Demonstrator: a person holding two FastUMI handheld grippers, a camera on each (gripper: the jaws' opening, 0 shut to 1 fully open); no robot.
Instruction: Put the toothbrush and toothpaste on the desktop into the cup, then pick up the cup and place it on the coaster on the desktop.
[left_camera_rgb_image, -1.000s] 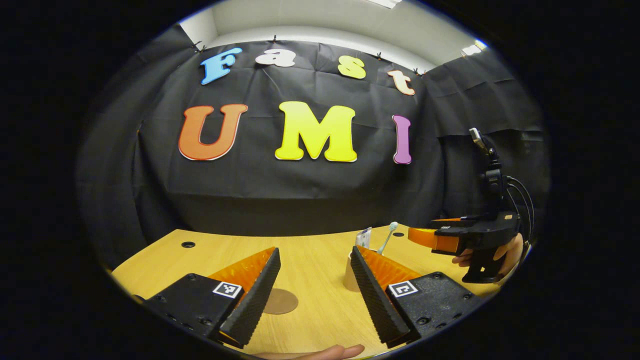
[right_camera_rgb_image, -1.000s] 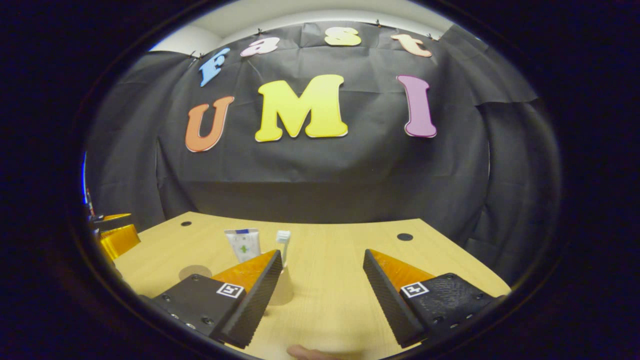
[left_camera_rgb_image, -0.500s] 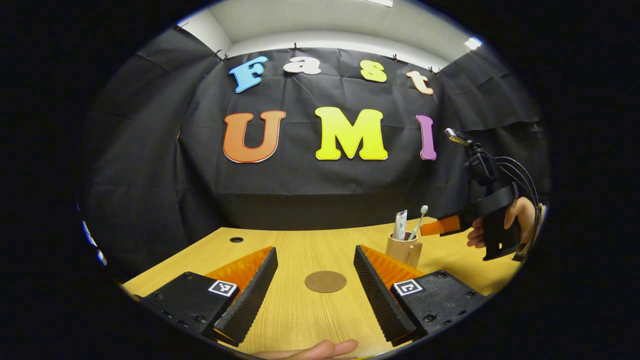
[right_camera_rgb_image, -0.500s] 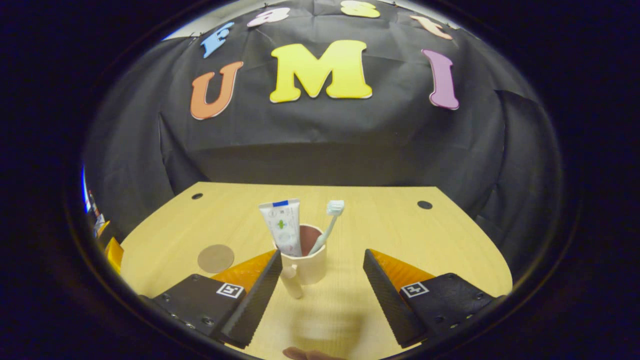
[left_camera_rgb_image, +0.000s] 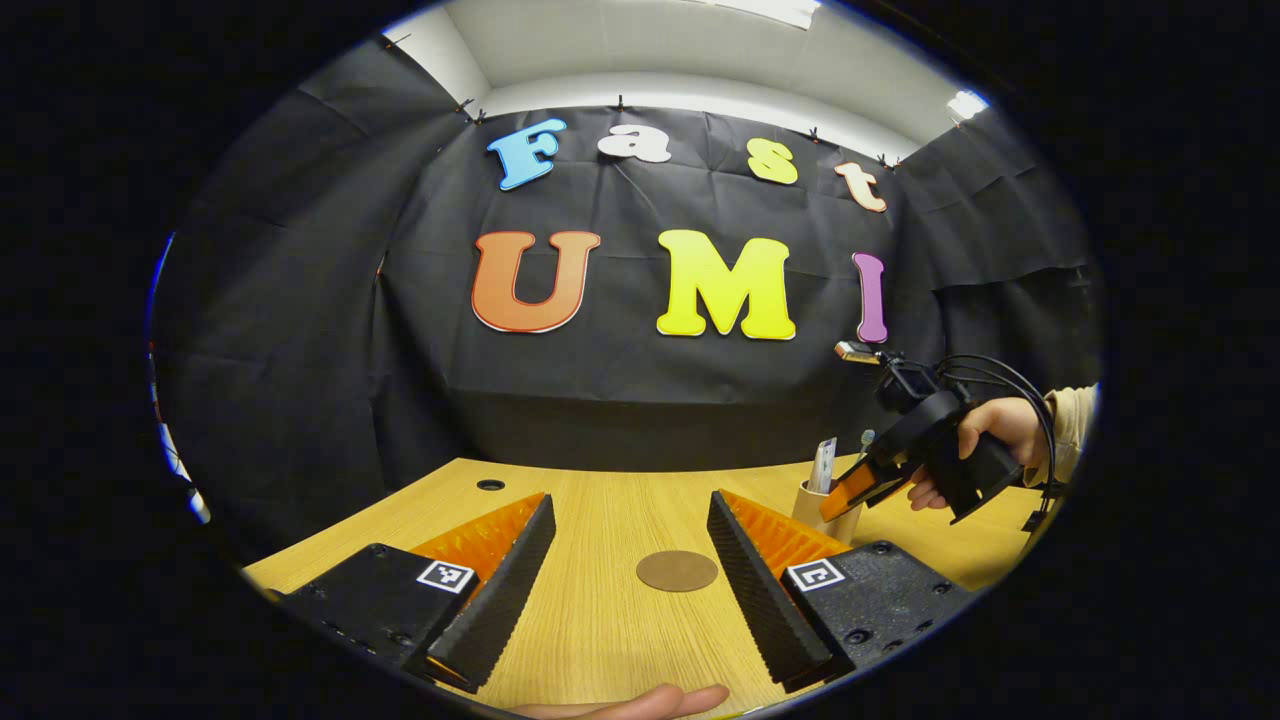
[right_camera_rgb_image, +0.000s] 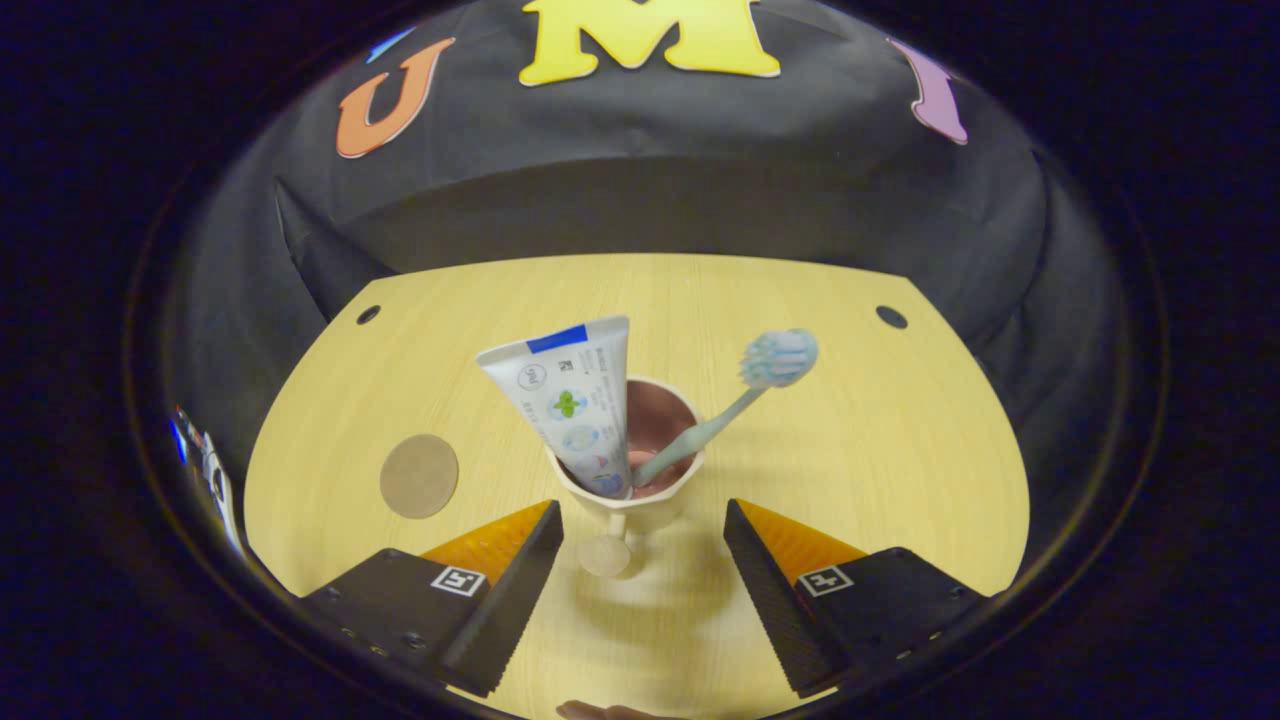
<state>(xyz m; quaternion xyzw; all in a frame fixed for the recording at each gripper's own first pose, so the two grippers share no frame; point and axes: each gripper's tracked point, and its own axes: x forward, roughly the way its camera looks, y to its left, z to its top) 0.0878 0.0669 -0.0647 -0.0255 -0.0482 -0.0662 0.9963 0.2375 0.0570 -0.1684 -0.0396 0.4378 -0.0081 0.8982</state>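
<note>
Right gripper view: toothpaste (right_camera_rgb_image: 565, 405), toothbrush (right_camera_rgb_image: 730, 405) already in cup (right_camera_rgb_image: 640, 500) — right tongs (right_camera_rgb_image: 640, 590) wide, cup just ahead; coaster (right_camera_rgb_image: 419, 476) move pending.

Pale wood-grain desktop (right_camera_rgb_image: 850, 440), smooth, matt. Cream glossy ceramic-looking cup (right_camera_rgb_image: 640, 505). White plastic toothpaste tube (right_camera_rgb_image: 565, 400), slight sheen. Round brown matt coaster (right_camera_rgb_image: 419, 475). Black ribbed finger pads (right_camera_rgb_image: 500, 610), orange plastic backing. Booth wall: creased matt black cloth (left_camera_rgb_image: 300, 330).
</note>
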